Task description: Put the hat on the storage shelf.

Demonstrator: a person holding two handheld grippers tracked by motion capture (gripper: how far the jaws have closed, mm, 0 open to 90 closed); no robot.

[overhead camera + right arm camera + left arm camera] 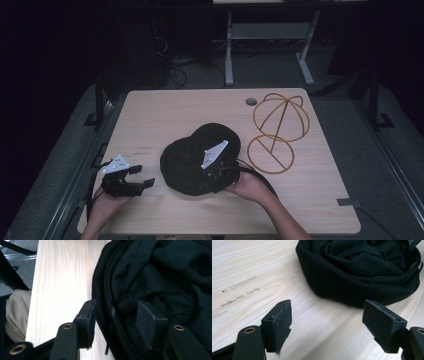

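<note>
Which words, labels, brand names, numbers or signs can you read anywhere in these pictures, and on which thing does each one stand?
None can be read.
Black fabric cap: no logo or label shows.
Light wooden table: faint dark smudges, not letters.
Gold wire hat stand: plain wire, no tag.
Grey three-cornered plates on the left gripper and right gripper: no print legible.

A lab: bare wooden table (150, 115), dark equipment and cables (172, 70) behind.
</note>
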